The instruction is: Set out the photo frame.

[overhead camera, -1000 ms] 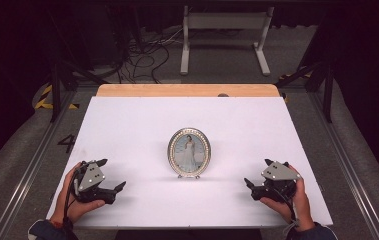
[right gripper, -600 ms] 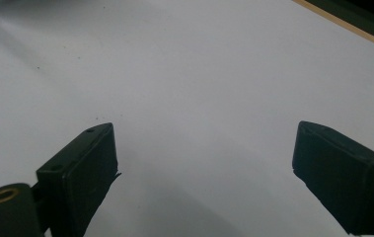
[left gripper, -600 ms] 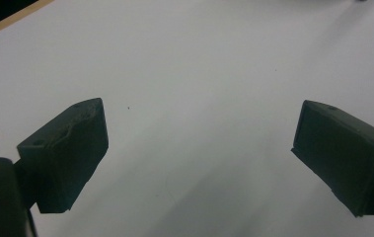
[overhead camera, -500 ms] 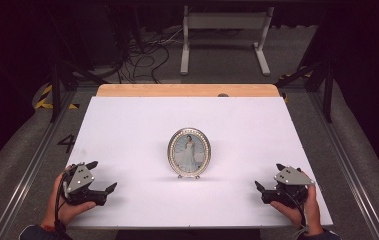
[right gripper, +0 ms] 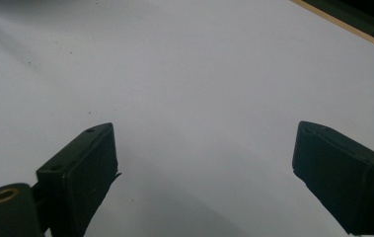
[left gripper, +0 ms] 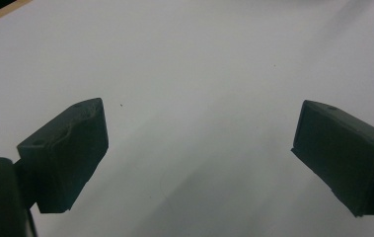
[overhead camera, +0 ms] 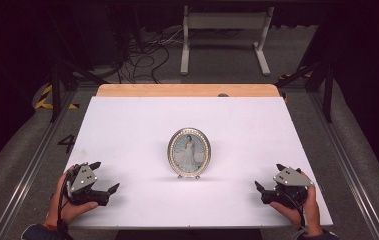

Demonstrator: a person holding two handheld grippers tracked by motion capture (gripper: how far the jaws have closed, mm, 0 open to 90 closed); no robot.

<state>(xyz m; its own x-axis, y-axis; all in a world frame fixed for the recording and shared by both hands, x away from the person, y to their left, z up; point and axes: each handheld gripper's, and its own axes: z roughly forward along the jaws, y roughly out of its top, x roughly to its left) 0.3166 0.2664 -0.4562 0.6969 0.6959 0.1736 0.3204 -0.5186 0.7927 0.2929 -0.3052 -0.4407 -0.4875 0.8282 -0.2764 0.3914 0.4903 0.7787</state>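
Fingers [left gripper: 66, 153] spread wide on both grippers, hands low near table [overhead camera: 127, 130] edge.

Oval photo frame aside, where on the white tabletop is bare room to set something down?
Nearly everywhere. The oval photo frame stands alone mid-table. Bare white tabletop runs from the frame to the far wooden edge, and on both its sides. The near corners are the only tight spots: the left tool and right tool, both open, sit there.
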